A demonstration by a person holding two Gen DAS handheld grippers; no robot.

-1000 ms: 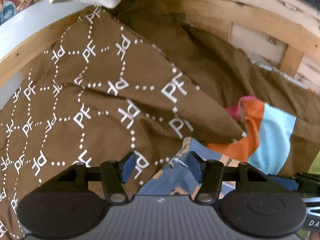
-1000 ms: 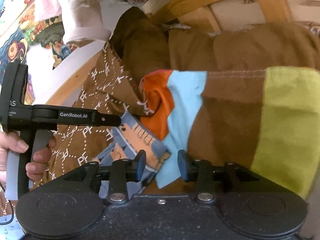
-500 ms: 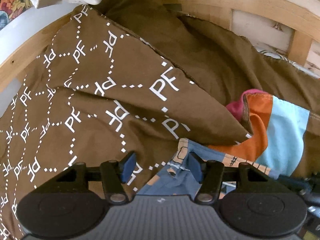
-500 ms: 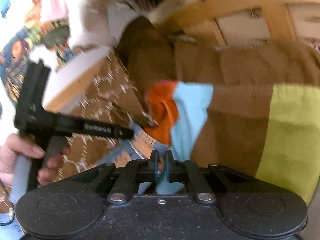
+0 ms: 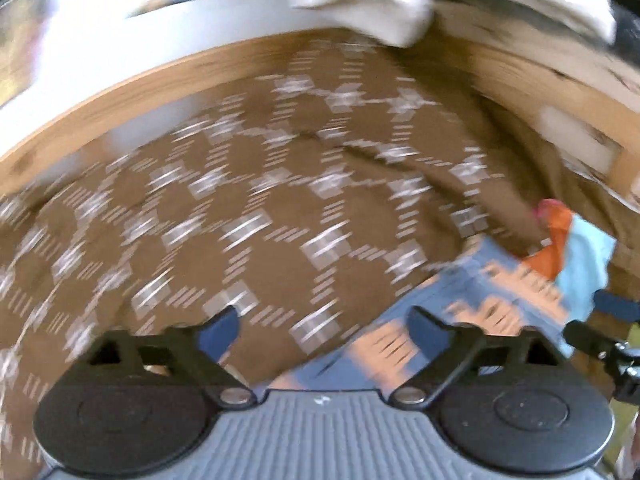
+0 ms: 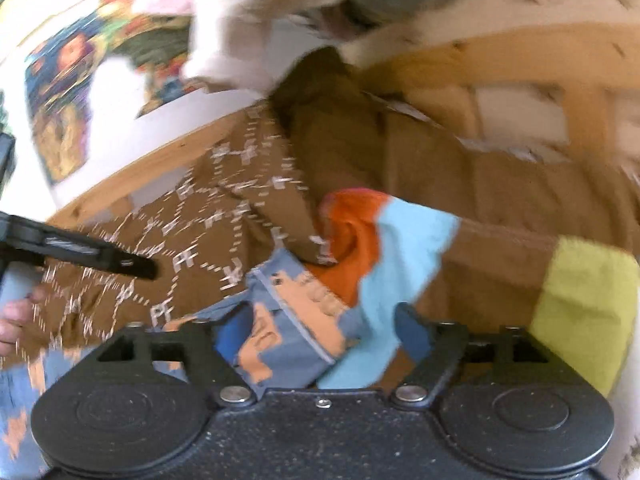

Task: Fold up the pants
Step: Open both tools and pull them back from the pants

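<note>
while both frames are smeared by motion, the left tongs (image 5: pixel 324 328) stand wide and their jaws are opening, with brown monogram-printed fabric (image 5: pixel 248 216) below the gap and nothing pressed between the pads. the right tongs (image 6: pixel 324 330) are likewise spread and opening; a fold of the blue pants with orange print (image 6: pixel 288 332) lies between the blue pads (image 6: pixel 412 330), not gripped. the pants rest on the brown fabric, just beside an orange, light-blue and lime patchwork cloth (image 6: pixel 404 256), inside a wooden bed frame (image 6: pixel 500 60). a hand (image 6: pixel 12 320) holds the left tool at the frame's edge.
</note>
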